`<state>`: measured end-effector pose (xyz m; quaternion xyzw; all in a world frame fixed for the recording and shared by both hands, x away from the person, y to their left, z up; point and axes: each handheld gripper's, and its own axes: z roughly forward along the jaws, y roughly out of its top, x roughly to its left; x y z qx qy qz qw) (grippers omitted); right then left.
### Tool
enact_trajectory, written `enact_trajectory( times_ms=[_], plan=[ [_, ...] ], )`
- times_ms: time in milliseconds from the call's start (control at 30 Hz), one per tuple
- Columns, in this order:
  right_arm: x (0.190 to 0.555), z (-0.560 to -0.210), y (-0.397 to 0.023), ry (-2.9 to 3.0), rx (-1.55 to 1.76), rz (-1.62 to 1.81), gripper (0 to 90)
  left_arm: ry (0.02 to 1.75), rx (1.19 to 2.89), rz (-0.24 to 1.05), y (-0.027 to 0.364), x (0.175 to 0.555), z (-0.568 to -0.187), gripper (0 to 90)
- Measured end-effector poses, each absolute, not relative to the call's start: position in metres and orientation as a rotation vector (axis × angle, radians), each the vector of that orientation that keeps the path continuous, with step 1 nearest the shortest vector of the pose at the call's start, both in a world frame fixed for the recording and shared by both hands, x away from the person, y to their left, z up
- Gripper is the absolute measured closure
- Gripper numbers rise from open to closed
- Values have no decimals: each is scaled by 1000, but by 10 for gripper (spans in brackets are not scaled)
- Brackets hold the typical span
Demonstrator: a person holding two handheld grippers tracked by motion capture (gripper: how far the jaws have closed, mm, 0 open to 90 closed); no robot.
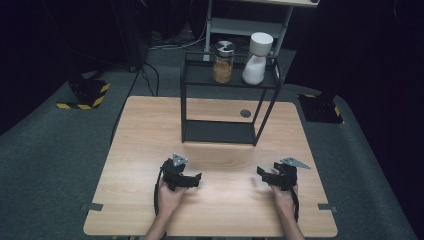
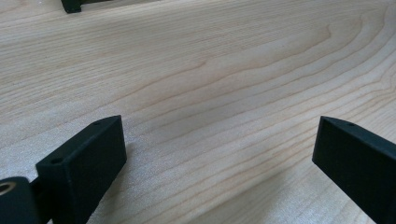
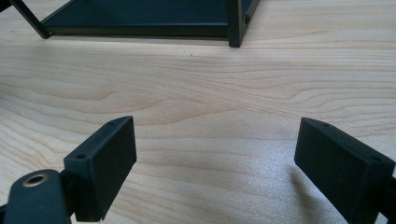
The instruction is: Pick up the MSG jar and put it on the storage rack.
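My left gripper (image 1: 186, 176) rests low over the front left of the wooden table (image 1: 145, 145), held by a hand. In the left gripper view its two black jaws stand wide apart, so the left gripper (image 2: 219, 154) is open over bare wood. My right gripper (image 1: 272, 176) sits at the front right, also in a hand. The right gripper (image 3: 215, 154) is open too, with nothing between its jaws, and it faces the lower shelf of a black metal rack (image 3: 140, 21).
The black two-tier rack (image 1: 222, 131) stands at the back middle of the table. On its top shelf are a glass jar (image 1: 223, 63) with amber contents and a metal lid, and a white container (image 1: 257, 60). A dark round grommet (image 1: 245, 113) lies behind the rack.
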<state>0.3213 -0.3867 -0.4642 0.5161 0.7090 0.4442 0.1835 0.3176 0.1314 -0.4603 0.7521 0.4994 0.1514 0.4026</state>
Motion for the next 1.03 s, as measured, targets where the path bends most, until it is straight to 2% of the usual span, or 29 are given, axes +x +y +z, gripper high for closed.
enact_trajectory(
  times_ms=[1033],
  plan=[
    [326, -461, -385, 2030, 1459, 1228, 118, 1262, 1896, 380, 133, 317, -461, 32]
  ],
)
